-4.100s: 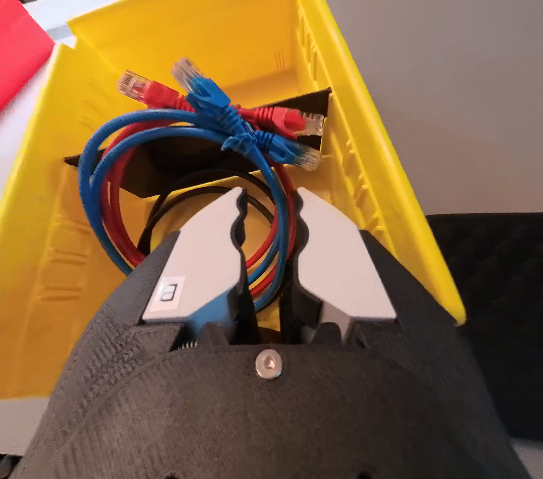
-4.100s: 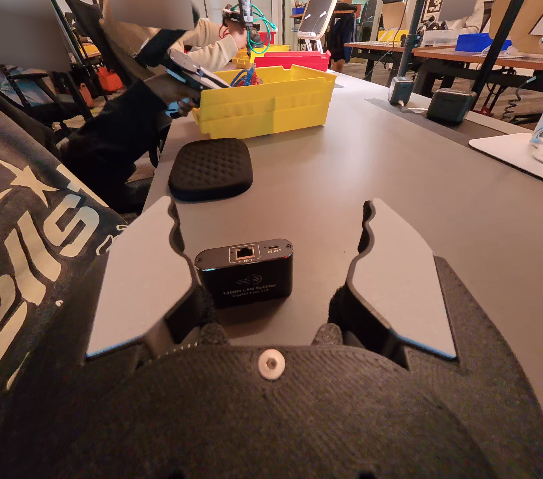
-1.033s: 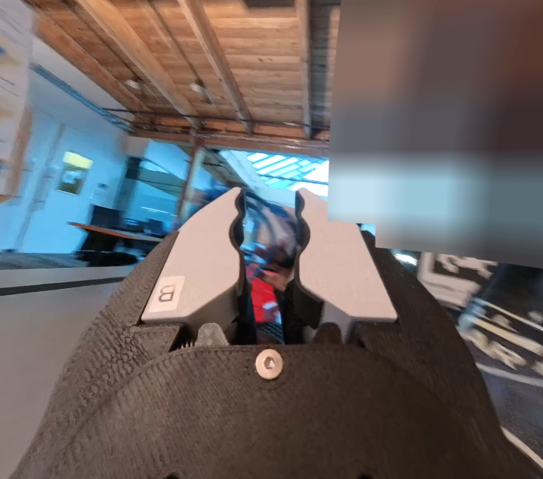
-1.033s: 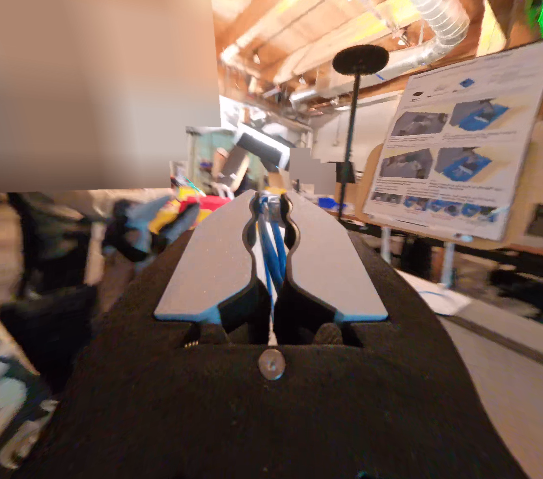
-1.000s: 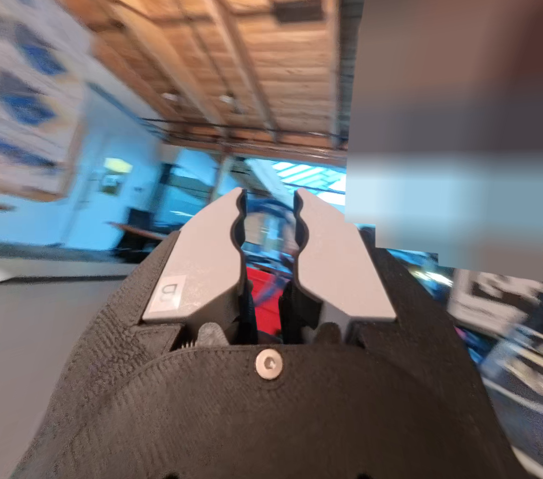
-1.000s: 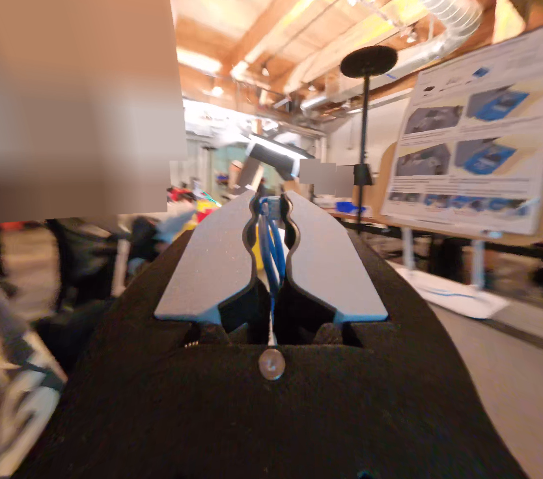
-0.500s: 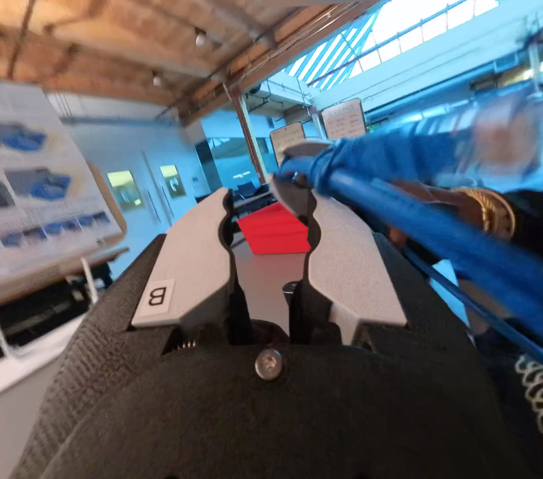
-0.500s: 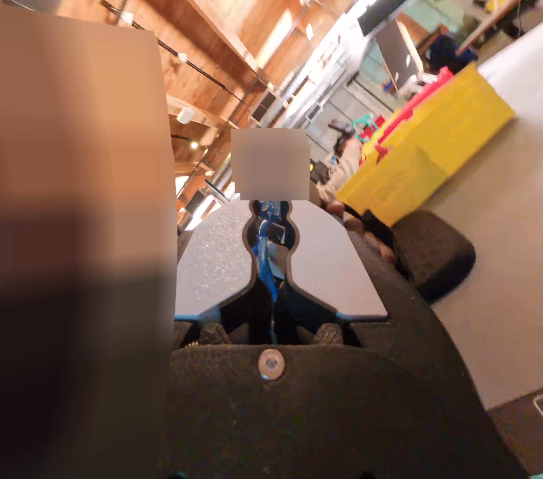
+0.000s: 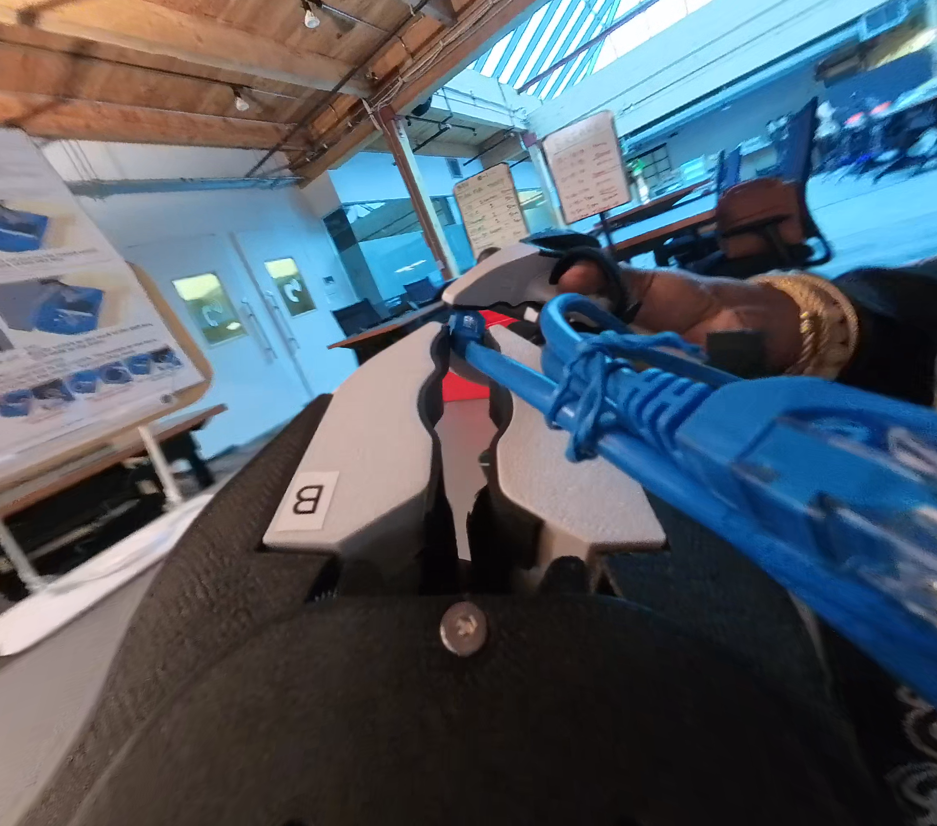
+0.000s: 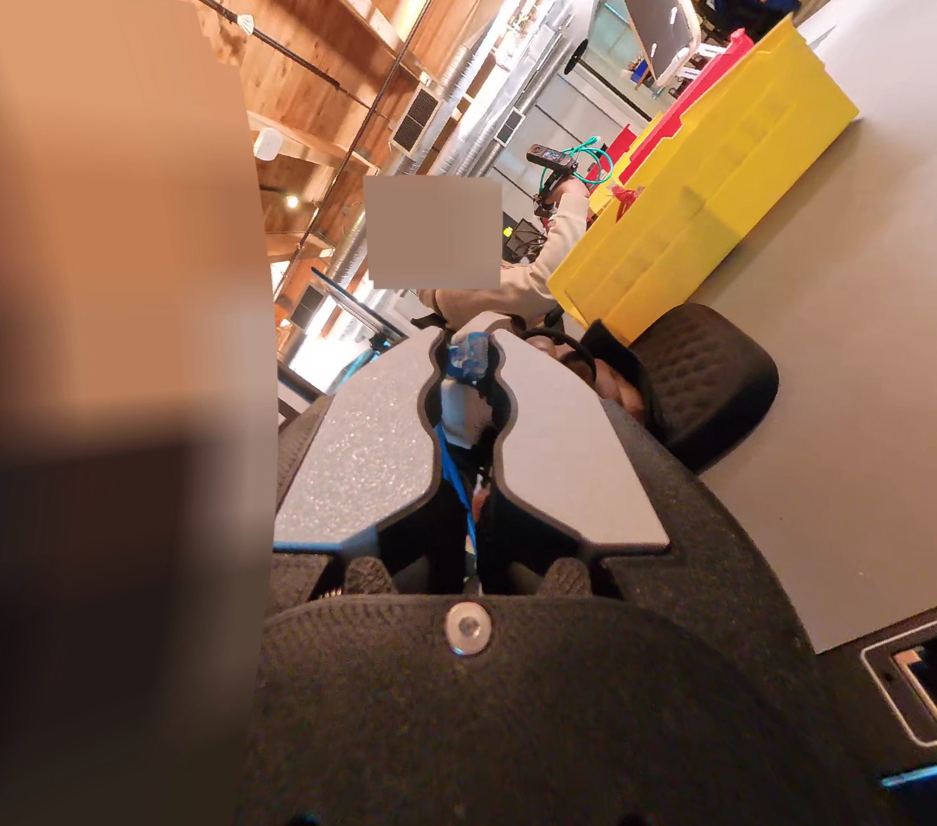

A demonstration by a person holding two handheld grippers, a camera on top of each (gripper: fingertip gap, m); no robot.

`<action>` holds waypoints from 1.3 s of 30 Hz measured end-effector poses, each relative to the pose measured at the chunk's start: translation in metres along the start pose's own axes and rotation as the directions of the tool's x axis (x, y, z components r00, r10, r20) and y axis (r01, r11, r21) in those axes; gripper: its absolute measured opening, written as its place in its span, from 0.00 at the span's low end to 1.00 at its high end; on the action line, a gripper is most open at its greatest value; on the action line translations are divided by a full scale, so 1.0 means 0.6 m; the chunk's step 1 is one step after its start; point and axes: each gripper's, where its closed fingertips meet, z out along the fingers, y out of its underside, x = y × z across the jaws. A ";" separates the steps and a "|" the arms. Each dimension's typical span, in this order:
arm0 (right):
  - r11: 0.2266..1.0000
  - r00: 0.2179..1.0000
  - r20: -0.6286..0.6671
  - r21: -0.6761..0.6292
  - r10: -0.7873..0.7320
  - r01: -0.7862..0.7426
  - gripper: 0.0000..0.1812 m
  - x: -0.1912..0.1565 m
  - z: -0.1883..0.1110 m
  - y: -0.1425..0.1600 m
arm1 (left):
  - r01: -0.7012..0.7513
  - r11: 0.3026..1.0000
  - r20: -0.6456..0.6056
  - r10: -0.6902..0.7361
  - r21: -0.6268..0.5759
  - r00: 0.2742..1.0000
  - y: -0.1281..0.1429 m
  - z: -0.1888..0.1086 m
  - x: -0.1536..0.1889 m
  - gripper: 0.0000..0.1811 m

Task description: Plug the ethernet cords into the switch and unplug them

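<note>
While both claws pinch it | blue ethernet cord (image 9: pixel 634 426) bundled, tied | clear plug

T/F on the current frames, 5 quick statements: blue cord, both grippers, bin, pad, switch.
1. The left gripper pinches the blue cord at its fingertips. True.
2. The blue cord is already plugged into the switch. False: the cord is held up in the air between both grippers; the switch sits apart at the lower right edge of the right wrist view.
3. The right gripper is wide open and empty. False: its fingers are closed on the blue cord's plug end.
4. A black quilted pad lies on the table next to the yellow bin. True.
5. The yellow bin is tipped upside down. False: it stands on the table with its opening up; only the camera is tilted.
</note>
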 end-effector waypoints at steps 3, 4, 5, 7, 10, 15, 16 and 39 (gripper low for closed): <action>0.981 0.981 0.010 -0.015 -0.194 0.194 0.14 -0.019 -0.006 -0.005 | 0.261 0.963 -0.112 -0.253 0.060 0.961 -0.020 0.000 0.005 0.07; 0.946 0.947 -0.001 -0.023 -0.322 0.322 0.17 -0.025 -0.010 -0.007 | 0.354 0.931 -0.164 -0.337 0.088 0.927 -0.031 -0.001 0.005 0.07; 0.885 0.885 -0.024 -0.041 -0.465 0.464 0.22 -0.028 -0.015 -0.009 | 0.426 0.899 -0.215 -0.399 0.096 0.891 -0.039 -0.002 0.006 0.06; 0.703 0.702 -0.060 -0.111 -0.710 0.702 0.29 -0.029 -0.028 -0.008 | 0.500 0.861 -0.271 -0.462 0.092 0.845 -0.045 -0.002 0.006 0.06; 0.512 0.515 -0.023 -0.163 -0.857 0.844 0.26 -0.041 -0.040 0.005 | 0.584 0.810 -0.344 -0.536 0.047 0.771 -0.047 0.004 0.013 0.06; 0.494 0.502 0.014 -0.155 -0.865 0.856 0.13 -0.053 -0.036 0.024 | 0.549 0.834 -0.403 -0.524 -0.063 0.750 -0.035 0.016 0.052 0.06; 0.497 0.508 0.023 -0.169 -0.861 0.851 0.11 -0.052 -0.036 0.027 | 0.535 0.842 -0.398 -0.514 -0.066 0.760 -0.033 0.016 0.053 0.07; 0.455 0.495 0.125 -0.252 -0.860 0.854 0.06 -0.025 -0.038 0.041 | 0.550 0.835 -0.294 -0.530 -0.016 0.796 -0.017 -0.009 0.022 0.11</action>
